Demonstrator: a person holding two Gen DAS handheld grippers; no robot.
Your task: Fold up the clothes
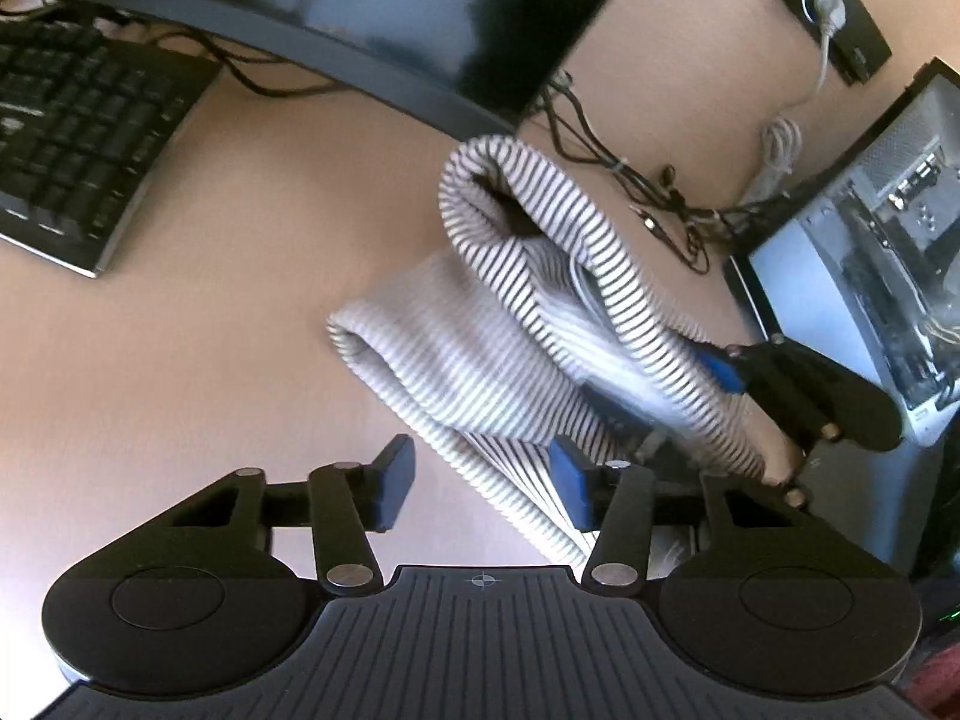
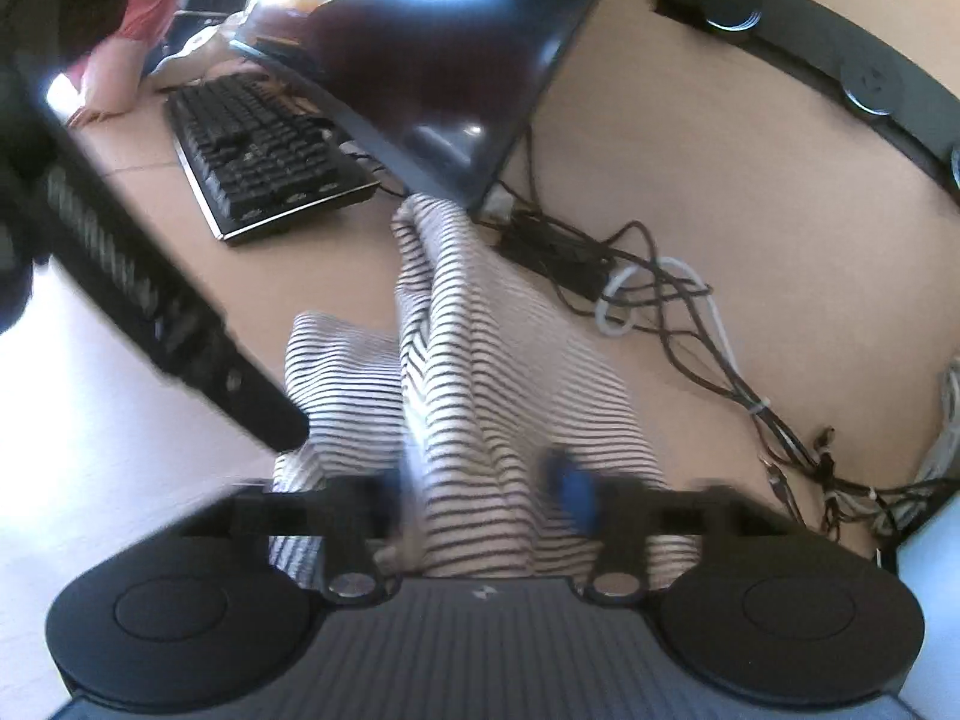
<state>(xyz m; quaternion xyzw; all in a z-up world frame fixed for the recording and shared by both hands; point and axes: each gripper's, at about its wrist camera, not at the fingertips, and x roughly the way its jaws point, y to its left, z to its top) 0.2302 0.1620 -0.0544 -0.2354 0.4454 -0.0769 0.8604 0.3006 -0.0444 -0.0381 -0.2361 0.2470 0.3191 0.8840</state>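
We see the black-and-white striped knit garment [image 1: 510, 324] bunched mid-frame on the beige tabletop [image 1: 210, 330]. Our left tongs [image 1: 480, 492] gape, released; the right tongs [image 2: 480, 498] straddle cloth, grip unclear.

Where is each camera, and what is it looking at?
Left wrist: rides the left gripper, looking past its open blue pads at the striped black-and-white garment; the right gripper shows.
Right wrist: rides the right gripper, looking over the garment; the left gripper's black body crosses left.
Both share the garment, black keyboard, tan desk.
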